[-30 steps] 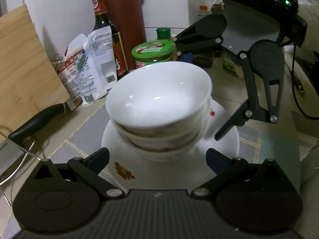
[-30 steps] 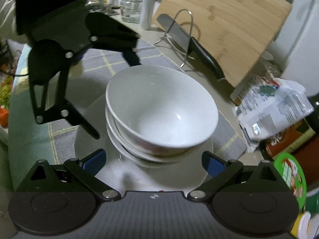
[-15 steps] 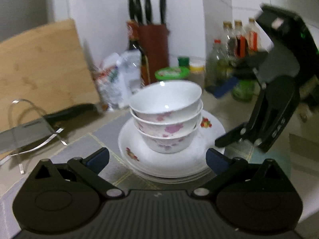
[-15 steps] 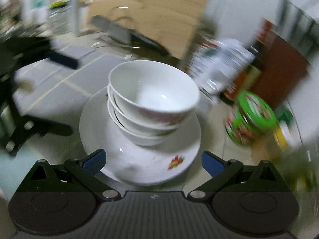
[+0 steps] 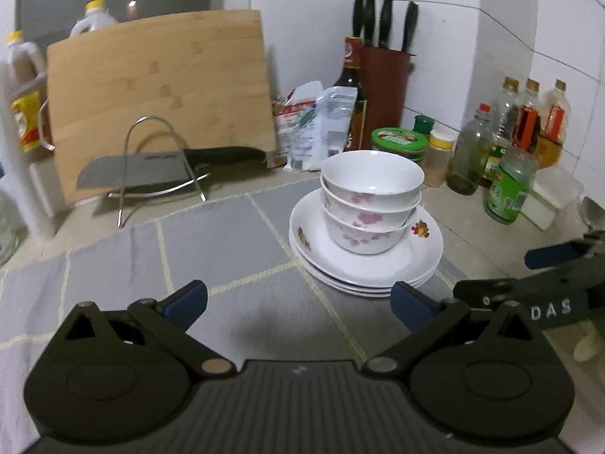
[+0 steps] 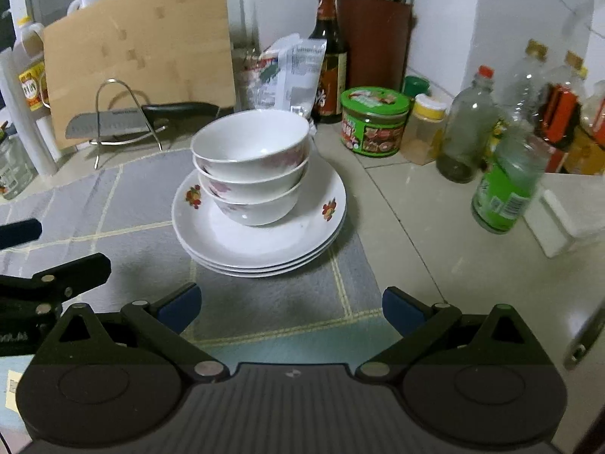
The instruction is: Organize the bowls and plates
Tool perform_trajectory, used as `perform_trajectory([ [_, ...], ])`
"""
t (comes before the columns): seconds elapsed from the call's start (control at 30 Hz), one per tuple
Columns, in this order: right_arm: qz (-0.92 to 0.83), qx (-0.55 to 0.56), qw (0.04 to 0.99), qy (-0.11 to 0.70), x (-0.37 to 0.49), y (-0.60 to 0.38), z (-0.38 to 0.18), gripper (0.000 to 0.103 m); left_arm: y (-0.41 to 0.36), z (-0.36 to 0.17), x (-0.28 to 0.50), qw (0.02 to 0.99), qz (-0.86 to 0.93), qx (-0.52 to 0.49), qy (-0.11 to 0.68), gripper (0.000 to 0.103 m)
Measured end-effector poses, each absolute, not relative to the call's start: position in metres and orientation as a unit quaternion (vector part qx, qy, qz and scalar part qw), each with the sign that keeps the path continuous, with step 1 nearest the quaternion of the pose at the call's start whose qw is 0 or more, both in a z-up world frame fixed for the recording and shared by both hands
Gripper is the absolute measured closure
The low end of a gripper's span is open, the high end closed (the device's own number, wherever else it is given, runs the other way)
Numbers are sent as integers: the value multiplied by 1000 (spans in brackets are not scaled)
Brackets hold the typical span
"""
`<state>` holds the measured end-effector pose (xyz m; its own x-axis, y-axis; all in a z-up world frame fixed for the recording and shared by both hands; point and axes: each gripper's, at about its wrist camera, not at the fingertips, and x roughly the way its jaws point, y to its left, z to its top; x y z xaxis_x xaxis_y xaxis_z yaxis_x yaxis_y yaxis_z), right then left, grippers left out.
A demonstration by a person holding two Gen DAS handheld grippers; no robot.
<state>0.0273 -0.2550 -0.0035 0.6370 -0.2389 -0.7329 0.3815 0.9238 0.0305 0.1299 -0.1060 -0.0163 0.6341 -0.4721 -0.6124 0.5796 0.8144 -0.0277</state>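
Grey mat (image 5: 227, 249) covers my worktop (image 6: 453, 227), and on it sits the plate stack (image 6: 264, 242) carrying three nested bowls (image 6: 251, 166). My left gripper (image 5: 298, 299) and right gripper (image 6: 289, 304) both hover wide, empty, near the stack.

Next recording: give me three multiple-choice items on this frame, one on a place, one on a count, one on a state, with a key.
1. Where does the stack of bowls stand?
A. on the plates
B. on the cutting board
C. beside the plates, on the mat

2. How many bowls are stacked?
A. two
B. three
C. five

3. How are the two claws?
A. both open and empty
B. left shut on a bowl
C. right shut on a plate

Key: 1 A, the bottom bowl rests in the top plate. 2 B, three rims show. 3 A, the left claw and the right claw are spread wide, holding nothing.
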Motion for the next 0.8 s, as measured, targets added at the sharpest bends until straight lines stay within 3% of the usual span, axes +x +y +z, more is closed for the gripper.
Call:
perform_trajectory([
  [0.8, -180, 86, 908, 369, 10, -237, 19, 0, -97, 6, 112, 909, -274, 81, 304, 1],
])
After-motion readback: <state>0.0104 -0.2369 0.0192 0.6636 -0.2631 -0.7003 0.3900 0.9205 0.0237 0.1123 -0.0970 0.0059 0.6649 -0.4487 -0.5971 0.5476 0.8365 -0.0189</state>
